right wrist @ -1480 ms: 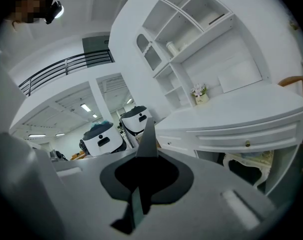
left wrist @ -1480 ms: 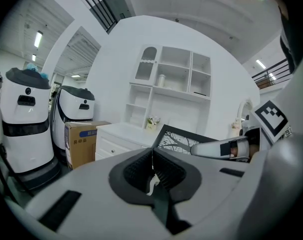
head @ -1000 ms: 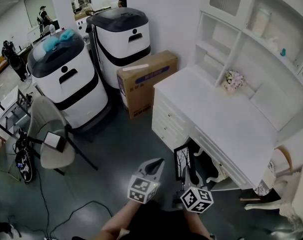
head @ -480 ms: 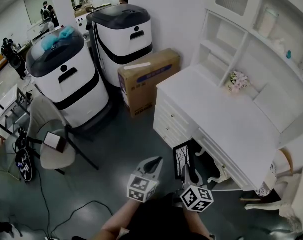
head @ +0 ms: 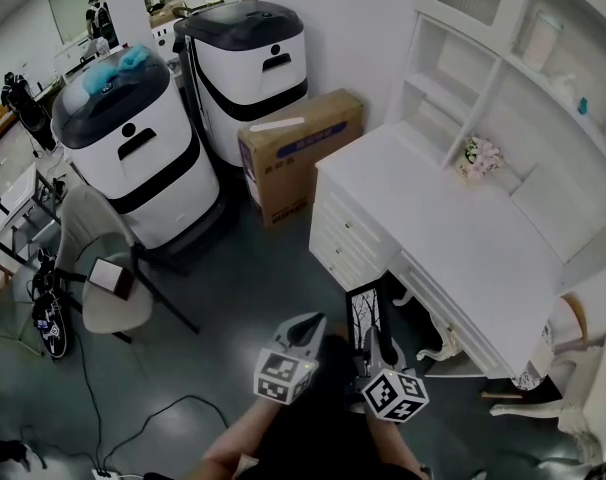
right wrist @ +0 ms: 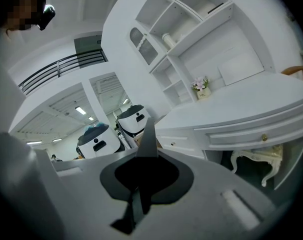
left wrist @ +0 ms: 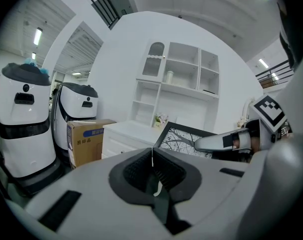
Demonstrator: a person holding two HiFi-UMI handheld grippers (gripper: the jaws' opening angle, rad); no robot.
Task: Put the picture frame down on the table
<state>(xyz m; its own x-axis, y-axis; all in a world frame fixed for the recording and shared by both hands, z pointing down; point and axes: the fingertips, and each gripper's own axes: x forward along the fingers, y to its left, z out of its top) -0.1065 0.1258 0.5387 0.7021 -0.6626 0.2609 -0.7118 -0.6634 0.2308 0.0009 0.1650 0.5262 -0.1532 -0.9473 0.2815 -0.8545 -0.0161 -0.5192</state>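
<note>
- Head view: over the last second almost nothing has shifted. The picture frame (head: pixel 366 318) has stayed at 6 o'clock, just off the front edge of the white surface (head: pixel 453 238) and not over it. I judge the putting-down has not begun, and a carry toward 1 o'clock is still owed. The right claw (head: pixel 374 350) grips the frame's near end, and the left claw (head: pixel 305 330) hangs beside it at 7 o'clock. The frame's long axis runs 12 to 6 here. From so steep an angle it is hard to tell whether it stands upright or leans.
- Left gripper view: the left claw (left wrist: pixel 152 156) is pressed together on nothing. The frame (left wrist: pixel 184 140) sits at 2 o'clock with its branch print facing this way.
- Right gripper view: the right claw (right wrist: pixel 144 159) pinches the frame (right wrist: pixel 147 136), seen edge-on as a dark sliver pointing to 12 o'clock. The surface (right wrist: pixel 251 109) lies at 3 o'clock.
</note>
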